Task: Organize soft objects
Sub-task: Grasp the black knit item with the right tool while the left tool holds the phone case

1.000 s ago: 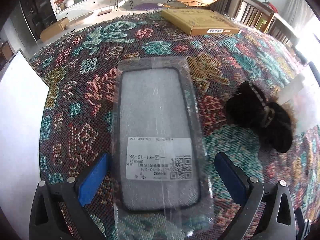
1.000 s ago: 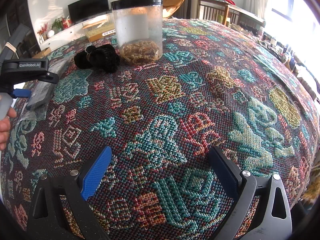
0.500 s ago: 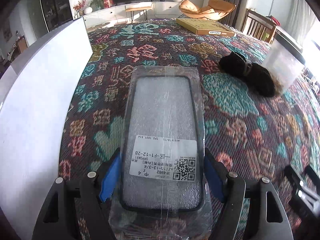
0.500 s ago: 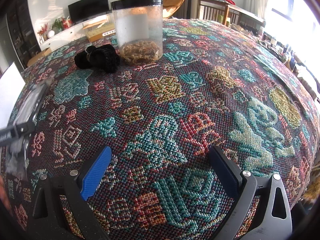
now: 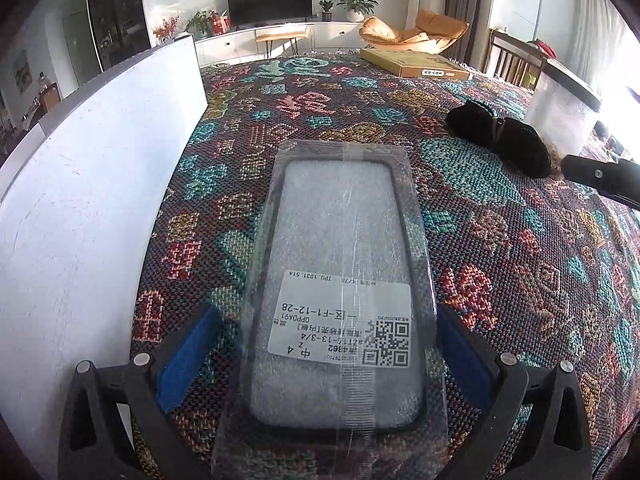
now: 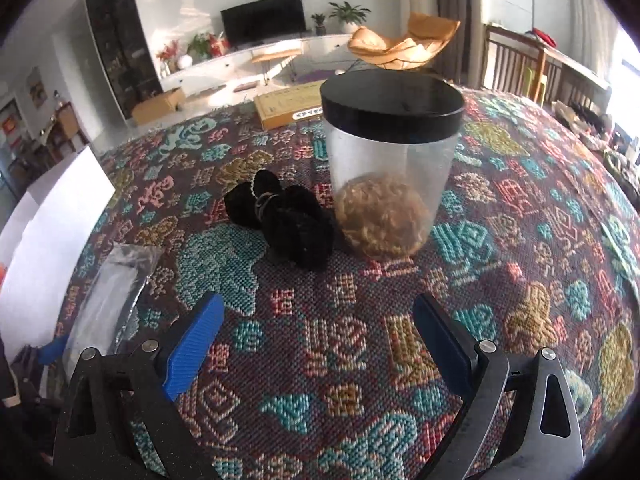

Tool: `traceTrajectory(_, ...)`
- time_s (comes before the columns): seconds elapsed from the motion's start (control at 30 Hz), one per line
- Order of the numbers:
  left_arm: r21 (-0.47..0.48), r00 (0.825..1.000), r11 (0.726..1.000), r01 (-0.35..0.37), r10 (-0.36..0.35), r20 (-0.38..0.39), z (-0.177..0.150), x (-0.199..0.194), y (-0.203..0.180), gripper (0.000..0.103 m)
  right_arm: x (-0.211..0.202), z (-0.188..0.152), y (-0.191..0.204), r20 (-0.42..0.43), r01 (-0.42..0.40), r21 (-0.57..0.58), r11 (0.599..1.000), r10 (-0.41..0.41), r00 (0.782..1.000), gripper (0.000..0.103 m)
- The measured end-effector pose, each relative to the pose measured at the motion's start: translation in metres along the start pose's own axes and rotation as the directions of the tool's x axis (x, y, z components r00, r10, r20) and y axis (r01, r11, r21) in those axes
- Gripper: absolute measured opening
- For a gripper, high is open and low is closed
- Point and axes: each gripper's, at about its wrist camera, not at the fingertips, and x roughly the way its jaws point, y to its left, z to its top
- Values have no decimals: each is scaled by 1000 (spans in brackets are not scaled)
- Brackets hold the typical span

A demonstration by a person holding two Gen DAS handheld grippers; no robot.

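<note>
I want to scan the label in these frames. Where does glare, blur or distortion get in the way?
Left wrist view: label sharp, streaked by glare off the bag; window blown out at right. Right wrist view: fisheye bends the edges; bag seen obliquely, label unreadable.

A white board (image 5: 92, 184) blocks the left; the jar (image 6: 390, 168) and black fluffy thing (image 6: 288, 224) stand ahead, with bare cloth (image 6: 320, 320) before them

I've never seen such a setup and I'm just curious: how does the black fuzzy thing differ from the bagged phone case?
The bagged phone case is flat, stiff-looking, sealed in clear plastic with a white label; the black fuzzy thing is lumpy, fluffy and unwrapped. The case lies between the left claw fingers; the fuzzy thing sits beside the jar, untouched. Both rest on the patterned cloth.
</note>
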Motion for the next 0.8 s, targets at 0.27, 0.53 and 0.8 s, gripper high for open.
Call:
traceTrajectory(0.27,0,1000,1000,0,0,0,0,0,0,103,41,14,18,-17,36,18,999,-36,999,62)
traceTrajectory(0.53,0,1000,1000,0,0,1,0,0,0,103,11,-15,3,-87,-68,149,987,82,993,17)
traceTrajectory(0.8,0,1000,1000,0,0,1,0,0,0,103,-59,-80,23,-205,-223,80,972,235,950,78)
